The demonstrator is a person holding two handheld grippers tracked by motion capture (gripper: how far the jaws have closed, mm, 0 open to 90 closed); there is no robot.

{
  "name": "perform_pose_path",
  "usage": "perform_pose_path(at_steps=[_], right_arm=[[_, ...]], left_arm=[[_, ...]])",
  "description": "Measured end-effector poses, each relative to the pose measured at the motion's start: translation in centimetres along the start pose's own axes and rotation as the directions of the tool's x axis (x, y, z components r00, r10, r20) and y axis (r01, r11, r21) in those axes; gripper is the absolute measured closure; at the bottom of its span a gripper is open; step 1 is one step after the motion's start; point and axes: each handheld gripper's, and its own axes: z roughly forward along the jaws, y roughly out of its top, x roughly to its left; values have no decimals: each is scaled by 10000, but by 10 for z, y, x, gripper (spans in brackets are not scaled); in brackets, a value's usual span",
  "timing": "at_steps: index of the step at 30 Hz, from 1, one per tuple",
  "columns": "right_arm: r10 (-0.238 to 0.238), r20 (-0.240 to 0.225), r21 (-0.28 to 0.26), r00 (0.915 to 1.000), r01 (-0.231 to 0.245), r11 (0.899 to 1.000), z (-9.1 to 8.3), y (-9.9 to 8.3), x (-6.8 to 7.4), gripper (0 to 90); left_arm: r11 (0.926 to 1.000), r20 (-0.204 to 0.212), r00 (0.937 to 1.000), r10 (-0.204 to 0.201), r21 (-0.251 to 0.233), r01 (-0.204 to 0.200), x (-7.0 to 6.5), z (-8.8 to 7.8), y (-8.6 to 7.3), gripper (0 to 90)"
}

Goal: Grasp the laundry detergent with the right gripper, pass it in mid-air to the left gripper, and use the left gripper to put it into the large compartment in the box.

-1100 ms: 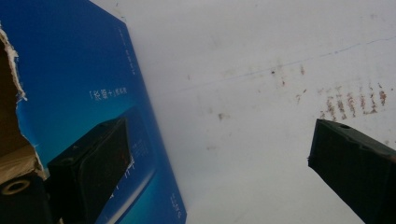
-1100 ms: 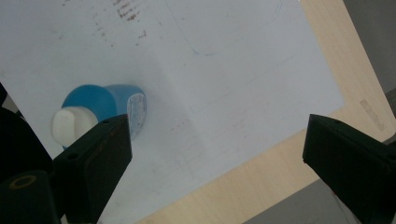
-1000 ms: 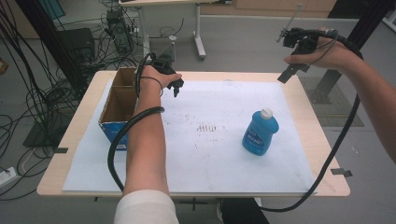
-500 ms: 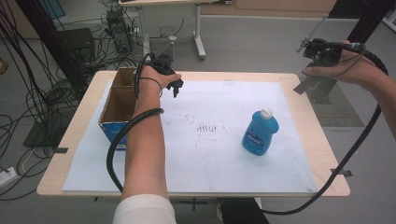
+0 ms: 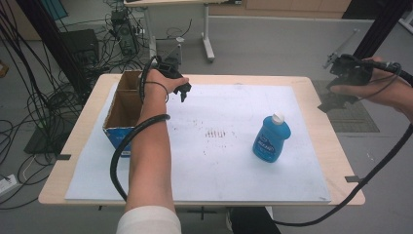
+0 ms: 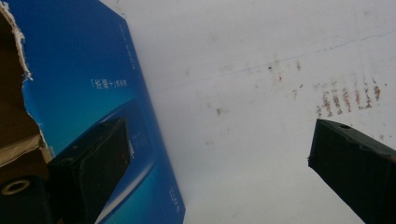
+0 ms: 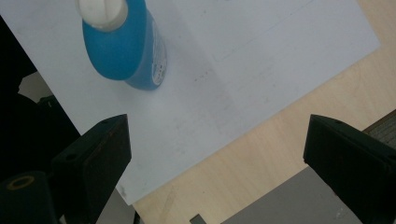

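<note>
A blue bottle (image 5: 271, 139) with a white cap stands upright on the right half of the white sheet (image 5: 234, 175); the right gripper view looks down on this bottle (image 7: 126, 46) from above. An open cardboard box (image 5: 124, 105) with blue outer walls sits at the table's left. My left gripper (image 5: 184, 91) hovers just right of the box's far end, open, its jaws (image 6: 219, 140) wide apart over the sheet beside the box's blue wall (image 6: 93, 93). My right gripper (image 5: 333, 103) hangs beyond the table's right edge, open and empty (image 7: 217, 135).
The wooden table (image 5: 321, 131) shows bare along its right edge. Faint brown marks (image 5: 216, 133) stain the sheet's middle. Cables (image 5: 29, 112) crowd the floor at the left; a grey floor mat (image 5: 358, 119) lies at the right, and another table's legs (image 5: 207, 34) stand behind.
My right hand has carried its gripper rightward and slightly down, from over the table's far right corner to past its right edge. The left hand, box and bottle have stayed put.
</note>
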Motion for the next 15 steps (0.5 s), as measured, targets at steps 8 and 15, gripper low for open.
perform_pose_path(at_steps=[8, 15], right_arm=[[169, -231, -389, 9996, -178, 9991, 21, -31, 16, 69], [623, -396, -823, 9973, -654, 9945, 42, -55, 26, 56]], left_arm=[[10000, -4, 10000, 30, -54, -30, 0, -1, 0, 61], [10000, 3, 10000, 16, -57, -16, 2, -1, -1, 60]])
